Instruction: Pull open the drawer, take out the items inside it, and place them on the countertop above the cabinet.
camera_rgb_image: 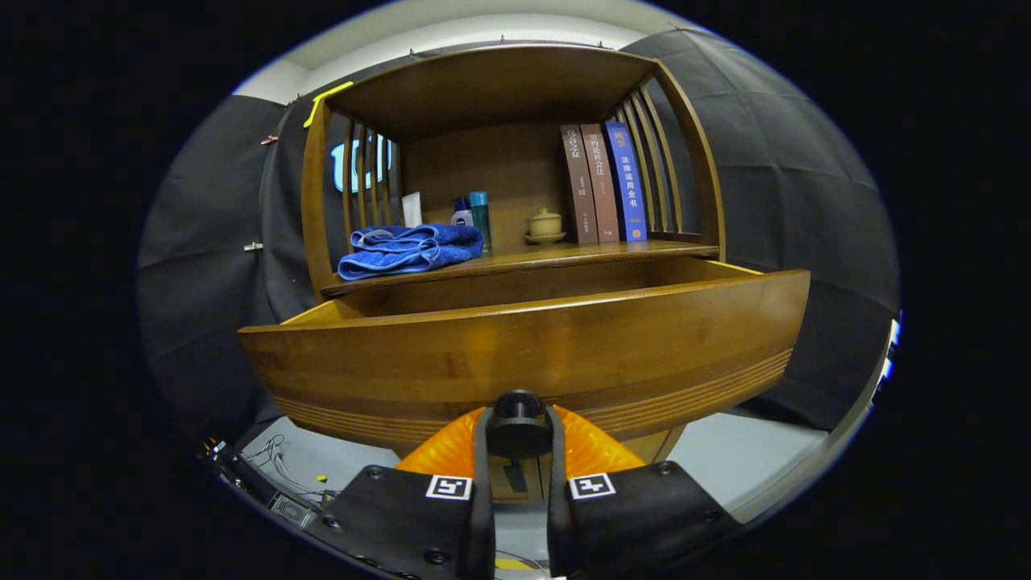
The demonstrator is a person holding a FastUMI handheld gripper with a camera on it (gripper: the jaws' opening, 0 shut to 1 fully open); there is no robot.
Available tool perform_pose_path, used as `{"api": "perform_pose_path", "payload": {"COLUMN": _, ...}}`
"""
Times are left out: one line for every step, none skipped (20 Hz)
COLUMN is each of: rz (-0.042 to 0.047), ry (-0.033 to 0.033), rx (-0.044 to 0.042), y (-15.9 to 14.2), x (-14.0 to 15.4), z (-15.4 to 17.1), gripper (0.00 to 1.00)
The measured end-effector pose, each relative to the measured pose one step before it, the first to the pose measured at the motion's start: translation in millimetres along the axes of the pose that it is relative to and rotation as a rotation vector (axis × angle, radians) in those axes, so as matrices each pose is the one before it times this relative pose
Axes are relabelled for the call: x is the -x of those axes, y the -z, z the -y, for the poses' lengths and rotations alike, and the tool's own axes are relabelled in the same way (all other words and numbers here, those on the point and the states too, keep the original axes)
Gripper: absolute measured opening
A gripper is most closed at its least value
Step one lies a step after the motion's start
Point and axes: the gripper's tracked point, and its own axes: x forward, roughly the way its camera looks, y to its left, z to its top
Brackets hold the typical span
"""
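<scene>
While I'm clamping both fingers (482, 451) on the black knob (518, 423) at 6 o'clock, the drawer (523, 354) is sitting pulled out; contents hidden. Judging it stiff, heavy wood, the knob being the only hold. Tabletop (523, 259) at 12 is carrying blue towel (407, 250), bottles (474, 216), teacup (544, 225), books (604, 184).

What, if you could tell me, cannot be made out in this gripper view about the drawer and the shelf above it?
- Drawer contents: its tall front panel hides the inside.
- Whether the hand-held gripper truly presses the dark knob: both fingers flank it closely, contact looks likely.
- Cabinet below the drawer: covered by the drawer front and fingers.
- Small bottles behind the blue towel: lower parts hidden, details too small.
</scene>
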Motion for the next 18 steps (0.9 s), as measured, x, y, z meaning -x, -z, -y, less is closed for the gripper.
{"api": "perform_pose_path", "payload": {"rz": 0.00168, "ry": 0.00126, "rx": 0.01098, "y": 2.22, "x": 2.51, "z": 0.79, "gripper": 0.29}}
{"api": "perform_pose_path", "payload": {"rz": -0.00892, "ry": 0.00182, "rx": 0.01314, "y": 5.08, "x": 0.91, "z": 0.62, "gripper": 0.29}}
{"api": "perform_pose_path", "payload": {"rz": 0.01191, "ry": 0.00023, "rx": 0.00605, "y": -3.37, "x": 1.28, "z": -0.62, "gripper": 0.29}}
{"api": "perform_pose_path", "payload": {"rz": -0.01562, "ry": 0.00135, "rx": -0.00219, "y": 1.76, "x": -2.16, "z": -0.21, "gripper": 0.30}}
{"api": "perform_pose_path", "payload": {"rz": -0.00758, "ry": 0.00521, "rx": -0.00452, "y": 1.80, "x": 1.69, "z": 0.64, "gripper": 0.29}}
{"api": "perform_pose_path", "payload": {"rz": -0.01359, "ry": 0.00089, "rx": 0.00317, "y": -0.40, "x": -1.05, "z": -0.81, "gripper": 0.41}}
{"api": "perform_pose_path", "payload": {"rz": -0.01405, "ry": -0.00694, "rx": 0.00680, "y": 0.59, "x": 2.01, "z": -2.52, "gripper": 0.52}}
{"api": "perform_pose_path", "payload": {"rz": -0.01292, "ry": -0.01678, "rx": 0.00839, "y": -2.46, "x": 3.47, "z": -3.66, "gripper": 0.64}}
{"api": "perform_pose_path", "payload": {"rz": -0.02325, "ry": -0.01111, "rx": 0.02310, "y": 1.01, "x": 2.61, "z": -2.30, "gripper": 0.75}}
{"api": "perform_pose_path", "payload": {"rz": -0.01532, "ry": -0.00260, "rx": 0.02803, "y": -5.30, "x": 3.46, "z": 0.67, "gripper": 0.86}}
{"api": "perform_pose_path", "payload": {"rz": -0.00914, "ry": 0.00670, "rx": 0.02311, "y": -3.92, "x": 8.65, "z": 3.90, "gripper": 0.98}}
{"api": "perform_pose_path", "payload": {"rz": -0.00138, "ry": 0.01741, "rx": 0.01009, "y": -8.72, "x": 6.39, "z": 5.80, "gripper": 0.98}}
{"api": "perform_pose_path", "payload": {"rz": -0.00672, "ry": 0.00070, "rx": -0.00019, "y": -9.10, "x": 7.29, "z": 1.40, "gripper": 0.99}}
{"api": "perform_pose_path", "payload": {"rz": -0.01220, "ry": -0.01551, "rx": -0.01006, "y": -9.42, "x": 4.80, "z": -1.30, "gripper": 0.99}}
{"api": "perform_pose_path", "payload": {"rz": -0.02723, "ry": -0.01281, "rx": -0.01157, "y": -7.56, "x": 4.47, "z": 1.08, "gripper": 0.99}}
{"api": "perform_pose_path", "payload": {"rz": -0.01536, "ry": -0.03009, "rx": -0.01517, "y": -11.19, "x": 3.86, "z": -3.66, "gripper": 0.99}}
{"api": "perform_pose_path", "payload": {"rz": -0.01188, "ry": -0.03234, "rx": -0.01502, "y": -13.13, "x": 3.32, "z": -3.58, "gripper": 0.99}}
{"api": "perform_pose_path", "payload": {"rz": -0.01104, "ry": -0.02028, "rx": -0.00783, "y": -12.45, "x": 2.28, "z": 0.33, "gripper": 0.98}}
